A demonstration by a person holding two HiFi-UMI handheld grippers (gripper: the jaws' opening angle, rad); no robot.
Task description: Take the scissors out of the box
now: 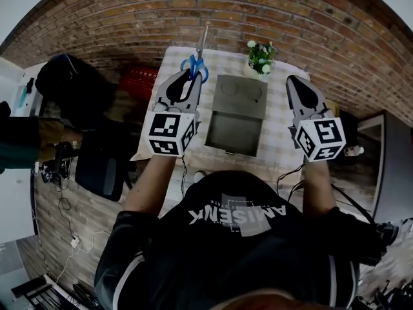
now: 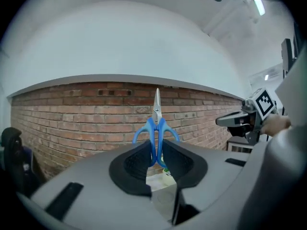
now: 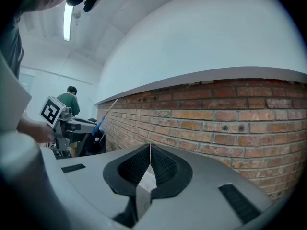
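The scissors (image 1: 195, 64) have blue handles and a thin steel blade that points away from me toward the brick wall. My left gripper (image 1: 192, 76) is shut on the handles and holds them in the air, left of the open grey box (image 1: 227, 148). In the left gripper view the scissors (image 2: 156, 128) stand upright between the pads, with the gripper (image 2: 156, 150) pointing level. My right gripper (image 1: 293, 81) hangs to the right of the box. Its jaws meet with nothing between them in the right gripper view (image 3: 150, 150). I cannot see into the bottom of the box.
The box sits on a table with a checked cloth (image 1: 279, 118). A small potted plant (image 1: 261, 57) stands behind the box. A red crate (image 1: 137, 81) and a black chair (image 1: 100, 170) are to the left of the table. A brick wall (image 1: 213, 11) runs behind.
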